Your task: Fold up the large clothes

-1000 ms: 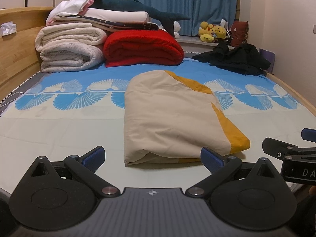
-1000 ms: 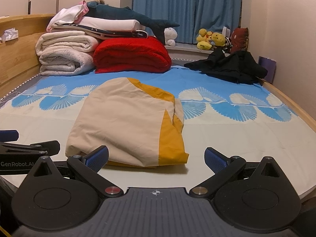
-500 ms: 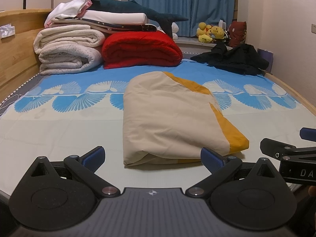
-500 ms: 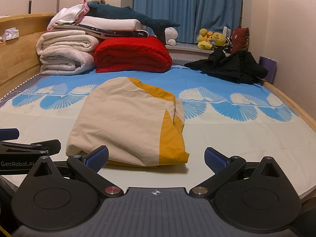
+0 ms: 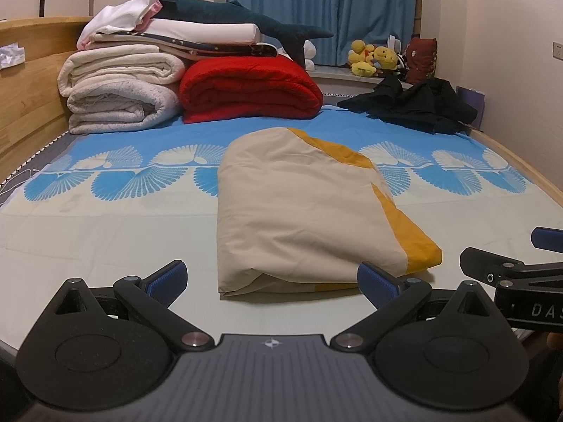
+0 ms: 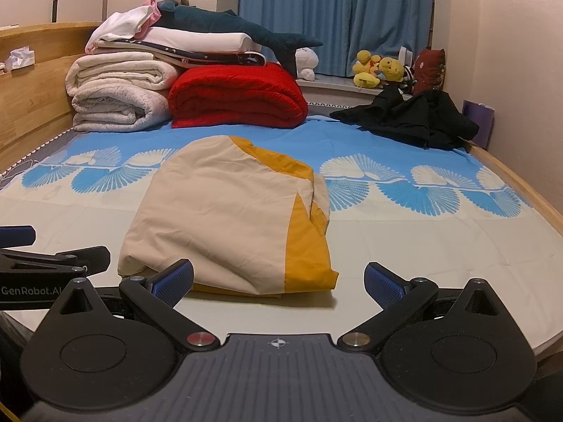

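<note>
Both claws gape empty: left gripper [image 5: 271, 276] faces the folded garment [image 5: 302, 214] dead ahead, lengthwise away; right gripper [image 6: 278, 277] finds it ahead-left.

Both grippers are matte black: round pivot discs, silver screws, ribbed grey centre plate, blue pads [image 5: 165, 277], white lettering.

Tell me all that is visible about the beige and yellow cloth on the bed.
The cloth is folded into a thick, rounded bundle. It looks like thin, smooth woven fabric, mostly beige, with a mustard-yellow band along its right side and far edge. Layered folds show at the near end. It lies flat on the bed sheet, apart from the other piles. Neither gripper touches it.
</note>
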A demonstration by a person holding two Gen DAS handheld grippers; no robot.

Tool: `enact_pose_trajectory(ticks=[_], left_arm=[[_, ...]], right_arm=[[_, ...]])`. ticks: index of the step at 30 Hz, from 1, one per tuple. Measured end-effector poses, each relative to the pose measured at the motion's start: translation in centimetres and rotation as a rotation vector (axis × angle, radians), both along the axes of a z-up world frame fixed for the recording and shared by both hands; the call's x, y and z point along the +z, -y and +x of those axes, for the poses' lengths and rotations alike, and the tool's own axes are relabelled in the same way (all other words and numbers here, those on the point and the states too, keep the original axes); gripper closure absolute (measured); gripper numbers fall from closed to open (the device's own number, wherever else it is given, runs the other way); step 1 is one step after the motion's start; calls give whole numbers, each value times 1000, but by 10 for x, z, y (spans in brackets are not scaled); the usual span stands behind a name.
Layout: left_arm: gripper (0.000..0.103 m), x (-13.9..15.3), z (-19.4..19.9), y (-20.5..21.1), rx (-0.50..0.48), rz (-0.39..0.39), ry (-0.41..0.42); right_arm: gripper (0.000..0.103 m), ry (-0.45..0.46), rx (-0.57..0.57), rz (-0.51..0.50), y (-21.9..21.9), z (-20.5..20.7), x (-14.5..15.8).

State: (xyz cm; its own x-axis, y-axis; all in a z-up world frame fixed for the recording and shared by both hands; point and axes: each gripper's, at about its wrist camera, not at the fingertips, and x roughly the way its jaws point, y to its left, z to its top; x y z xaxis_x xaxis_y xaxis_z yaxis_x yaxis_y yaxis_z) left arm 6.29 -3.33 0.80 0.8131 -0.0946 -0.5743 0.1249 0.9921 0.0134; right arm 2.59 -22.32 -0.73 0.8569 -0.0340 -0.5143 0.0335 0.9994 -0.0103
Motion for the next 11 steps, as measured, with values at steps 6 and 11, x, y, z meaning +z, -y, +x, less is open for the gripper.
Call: enact_pose_trajectory(ticks=[6, 11], left_arm=[[0, 0, 0, -1, -3, -4, 0], [0, -1, 0, -1, -7, -4, -1]], right_arm=[[1, -2, 2, 0, 0, 0, -1], [1, -4, 9, -1, 0, -2, -5]])
